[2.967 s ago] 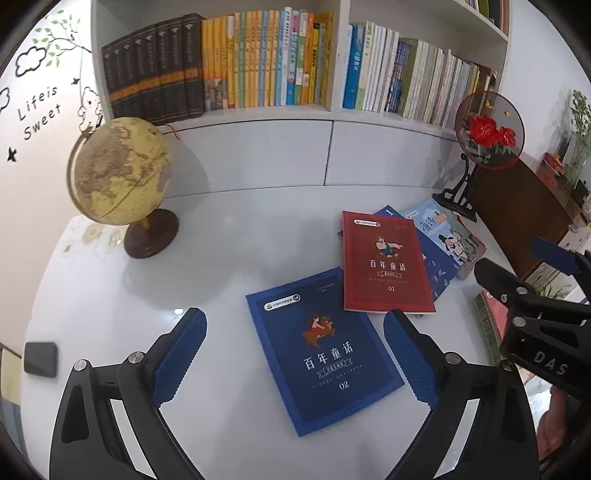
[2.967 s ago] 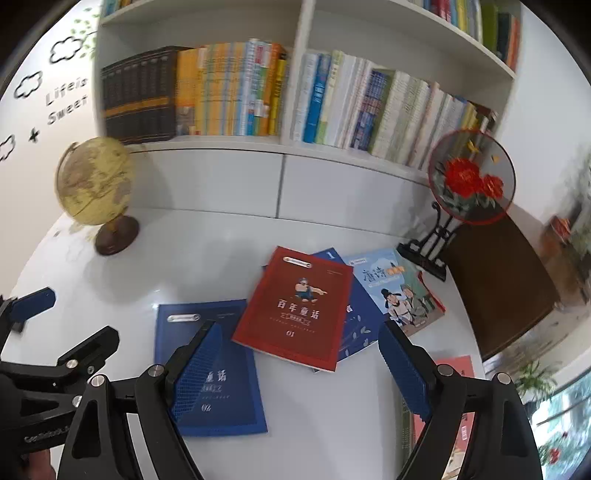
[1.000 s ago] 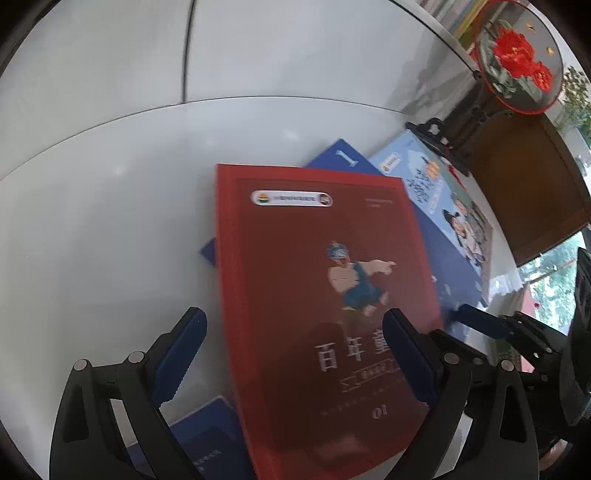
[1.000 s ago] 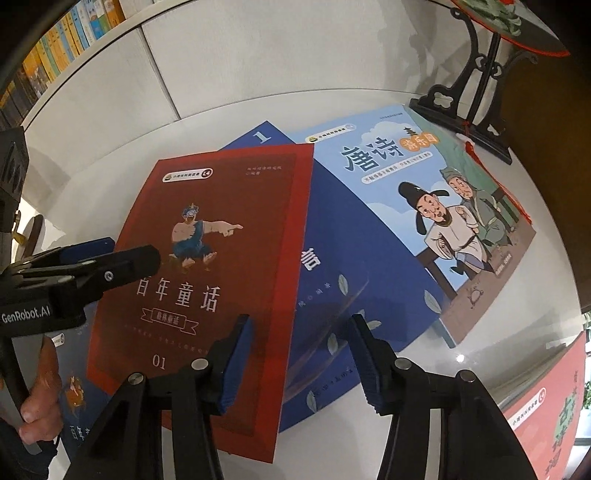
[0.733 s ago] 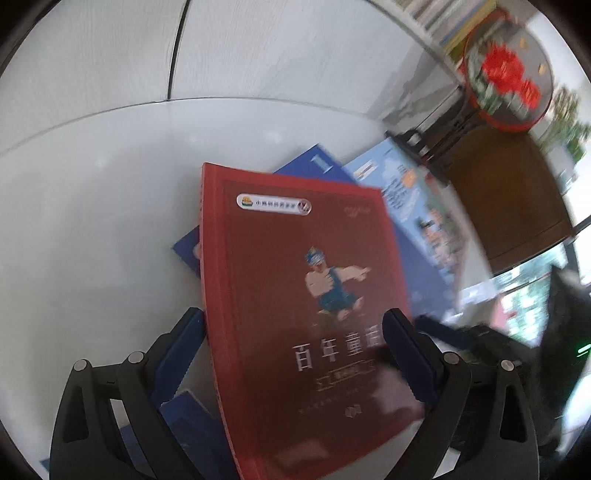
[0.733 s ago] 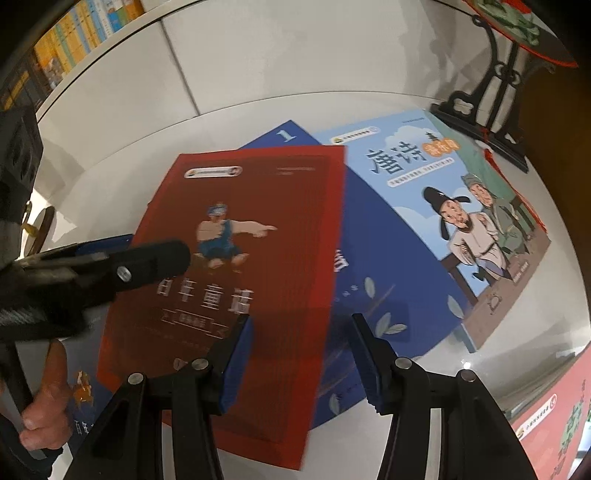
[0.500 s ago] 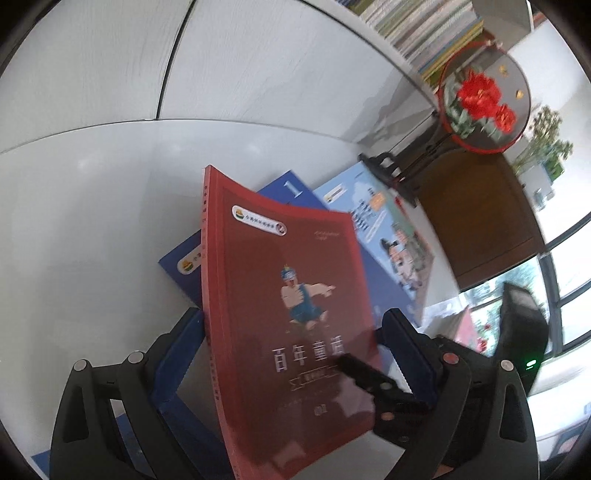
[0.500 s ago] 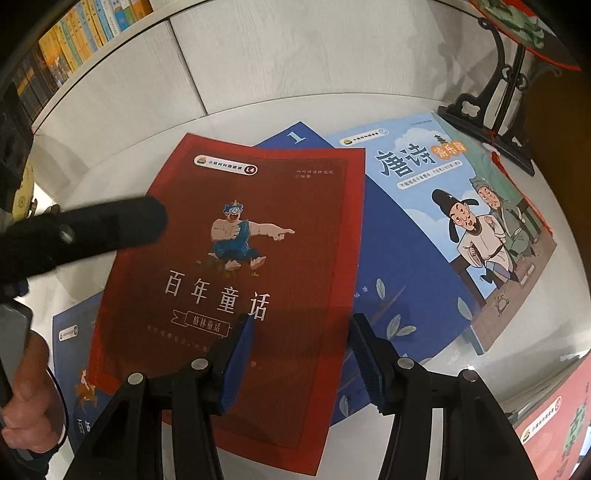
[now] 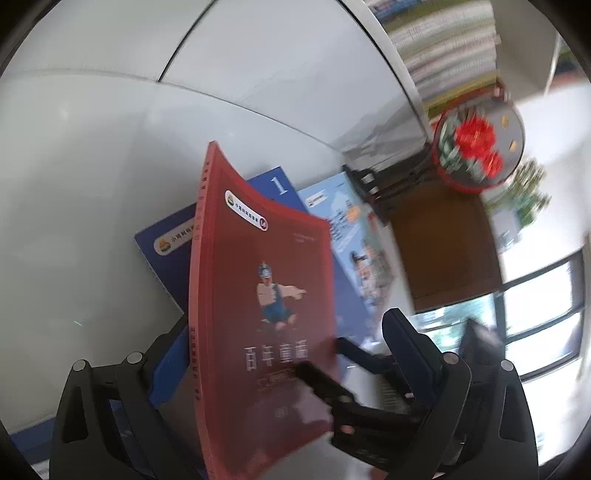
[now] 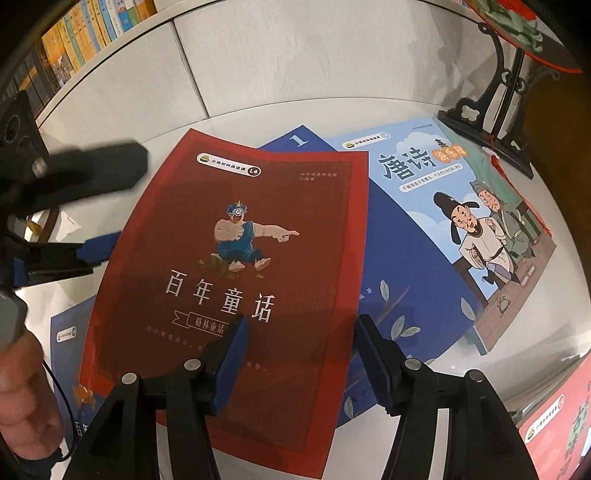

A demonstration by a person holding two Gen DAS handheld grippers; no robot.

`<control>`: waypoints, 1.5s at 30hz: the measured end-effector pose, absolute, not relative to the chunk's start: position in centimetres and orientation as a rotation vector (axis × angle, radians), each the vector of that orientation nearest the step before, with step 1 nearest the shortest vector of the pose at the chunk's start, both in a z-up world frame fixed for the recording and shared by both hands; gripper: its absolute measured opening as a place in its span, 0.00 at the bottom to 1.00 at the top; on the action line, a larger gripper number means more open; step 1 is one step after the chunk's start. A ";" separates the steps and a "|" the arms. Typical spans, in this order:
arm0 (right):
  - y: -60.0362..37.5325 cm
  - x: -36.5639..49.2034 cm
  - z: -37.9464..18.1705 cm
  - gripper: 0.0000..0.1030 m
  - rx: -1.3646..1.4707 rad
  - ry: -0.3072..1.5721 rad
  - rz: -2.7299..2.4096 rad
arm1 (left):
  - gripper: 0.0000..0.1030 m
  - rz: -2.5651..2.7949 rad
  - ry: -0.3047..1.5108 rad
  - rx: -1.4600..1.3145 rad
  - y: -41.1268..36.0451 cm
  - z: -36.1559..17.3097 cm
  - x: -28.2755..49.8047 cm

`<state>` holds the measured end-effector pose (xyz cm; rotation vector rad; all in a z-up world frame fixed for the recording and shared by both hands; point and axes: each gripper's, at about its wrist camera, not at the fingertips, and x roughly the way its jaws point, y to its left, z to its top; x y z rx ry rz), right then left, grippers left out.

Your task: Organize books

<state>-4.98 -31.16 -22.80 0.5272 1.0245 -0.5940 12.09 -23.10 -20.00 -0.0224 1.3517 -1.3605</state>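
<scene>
Above the white tabletop (image 10: 258,92), the thin red paperback storybook (image 10: 236,280) tilts over a dark blue book (image 10: 402,280). The left gripper (image 9: 284,350) pinches its spine edge; the right gripper (image 10: 299,328), jaws just widening, straddles its lower corner unpressed.

This looks like a child's study or reading room in a home. White built-in shelves (image 10: 92,33) run along the wall, packed tight with upright books, and a white table (image 9: 74,184) stands in front of them with illustrated children's books (image 10: 461,221) spread over it. A round decorative fan painted with red flowers (image 9: 478,147) sits on a dark carved stand beside a brown wooden cabinet (image 9: 443,251). Daylight comes through a window (image 9: 543,306).
</scene>
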 end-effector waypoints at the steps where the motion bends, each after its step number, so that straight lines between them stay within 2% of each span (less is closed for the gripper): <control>1: -31.1 -5.0 -22.8 0.58 0.525 1.024 -0.592 | 0.92 -1.358 1.340 0.001 -23.3 -20.1 11.8; 5: -30.8 -5.2 -22.7 0.55 0.497 1.013 -0.601 | 0.90 -1.295 1.333 0.075 -23.6 -20.6 11.4; 9: -30.9 -5.7 -22.5 0.42 0.499 0.994 -0.628 | 0.61 -1.200 1.288 0.170 -23.5 -21.1 11.5; 11: -31.2 -6.1 -22.3 0.36 0.501 0.992 -0.628 | 0.56 -1.191 1.303 0.153 -23.2 -21.3 12.1; 13: -31.2 -6.3 -22.0 0.30 0.489 0.984 -0.615 | 0.55 -1.186 1.302 0.157 -23.0 -21.4 12.4; 19: -30.9 -7.0 -19.7 0.30 0.492 0.889 -0.547 | 0.55 -1.194 1.251 0.174 -22.8 -20.3 11.8; 24: -30.9 -6.4 -19.9 0.30 0.464 0.907 -0.532 | 0.55 -1.178 1.252 0.186 -23.0 -20.6 11.7; 28: -33.3 -7.5 -21.9 0.31 0.644 0.897 -0.500 | 0.55 -1.156 1.267 0.183 -23.0 -21.4 12.0; 32: -35.7 -9.3 -23.3 0.31 0.897 0.793 -0.419 | 0.57 -1.147 1.231 0.227 -23.4 -21.3 11.6; 38: -37.5 -11.7 -24.1 0.31 1.130 0.625 -0.292 | 0.57 -1.151 1.243 0.200 -23.2 -21.4 12.2; 45: -35.6 -9.1 -23.5 0.31 0.915 0.835 -0.390 | 0.57 -1.161 1.237 0.223 -23.2 -21.3 12.1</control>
